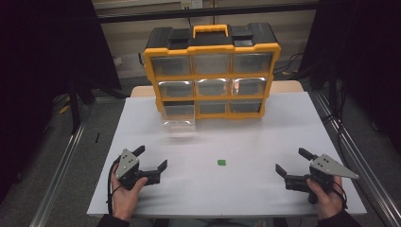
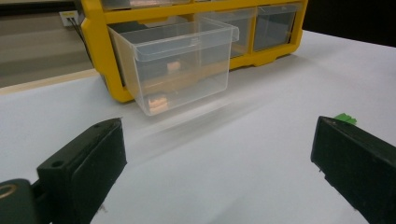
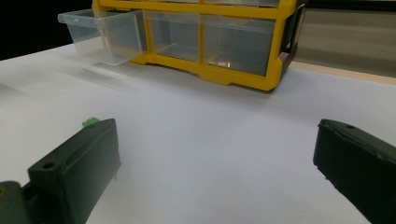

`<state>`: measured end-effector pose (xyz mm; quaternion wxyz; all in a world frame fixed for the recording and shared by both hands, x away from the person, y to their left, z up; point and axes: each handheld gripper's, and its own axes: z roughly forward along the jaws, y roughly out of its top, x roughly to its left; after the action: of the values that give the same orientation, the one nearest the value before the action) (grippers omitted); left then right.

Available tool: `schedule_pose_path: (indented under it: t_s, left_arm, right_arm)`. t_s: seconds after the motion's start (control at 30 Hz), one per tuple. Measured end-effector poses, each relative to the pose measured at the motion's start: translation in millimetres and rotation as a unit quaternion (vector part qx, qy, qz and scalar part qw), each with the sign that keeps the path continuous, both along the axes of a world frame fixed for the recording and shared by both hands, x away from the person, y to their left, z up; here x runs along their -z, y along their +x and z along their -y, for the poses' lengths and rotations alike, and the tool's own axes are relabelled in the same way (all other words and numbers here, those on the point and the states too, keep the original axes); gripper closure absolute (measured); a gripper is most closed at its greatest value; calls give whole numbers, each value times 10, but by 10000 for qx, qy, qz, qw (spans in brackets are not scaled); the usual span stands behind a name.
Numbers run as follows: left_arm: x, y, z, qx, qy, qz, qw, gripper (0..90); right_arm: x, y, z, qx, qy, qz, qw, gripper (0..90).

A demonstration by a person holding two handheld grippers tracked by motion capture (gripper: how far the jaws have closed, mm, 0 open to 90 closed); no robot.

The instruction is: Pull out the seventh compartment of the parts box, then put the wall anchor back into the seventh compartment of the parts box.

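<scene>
1. We hold our left gripper (image 1: 150, 161) at seven o'clock on the white table (image 1: 265, 142), jaws spread wide with nothing between them. Our right gripper (image 1: 289, 163) sits at five o'clock, its jaws likewise apart and empty.
2. The small green plastic piece (image 1: 222, 162) lies flat near the table's middle, between the two grippers and apart from both; the left gripper view shows it just past one jaw (image 2: 345, 118).
3. At twelve o'clock stands the yellow-and-black plastic drawer organiser (image 1: 211, 71). Its clear plastic bottom-left drawer (image 1: 178, 116) is pulled out over the table; it seems the likely home for the piece.
4. Risks, as we judge them: the piece is tiny and low, so wide jaws closing on it may skid it away or pinch only an edge and flick it off.
5. Carrying it to eleven o'clock, a jaw could bump the drawer's protruding front and tip it or push it shut.
6. Something small and pale shows inside the drawer (image 2: 158, 104); we cannot tell what.
7. Otherwise the way from piece to drawer looks open.
</scene>
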<state>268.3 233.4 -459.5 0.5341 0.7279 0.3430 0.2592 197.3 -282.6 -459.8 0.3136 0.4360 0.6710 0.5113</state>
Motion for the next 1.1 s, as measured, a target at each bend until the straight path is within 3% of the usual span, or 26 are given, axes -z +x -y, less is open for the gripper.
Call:
schedule_pose_path:
  t_s: [0.1, 0.13, 0.23, 0.33, 0.67, 0.83, 1.1]
  left_arm:
    - [-7, -24, -20, -44, 91, 138, 9999, 31]
    - [-11, -27, -24, -55, 153, 129, 9998, 31]
    - [2, -13, -12, 4, -2, 9, 10000, 31]
    - [-12, 12, 2, 0, 154, 76, 9999, 31]
    - [-65, 83, 62, 323, 345, -143, 9988, 41]
    - [-97, 104, 77, 534, 75, -334, 9980, 54]
    - [-121, 131, 189, 779, 157, -321, 9963, 43]
  right_arm:
    - [1, 3, -3, 14, 7, -9, 10000, 2]
    - [0, 2, -4, 13, 11, -7, 10000, 2]
    - [1, -1, 1, 11, -12, 14, 10000, 3]
    - [1, 2, 11, 27, -3, 6, 10000, 4]
    - [0, 15, 3, 56, 38, -7, 10000, 8]
    - [5, 34, -9, 21, 1, -15, 10000, 8]
    - [9, 32, 5, 4, 3, -31, 10000, 8]
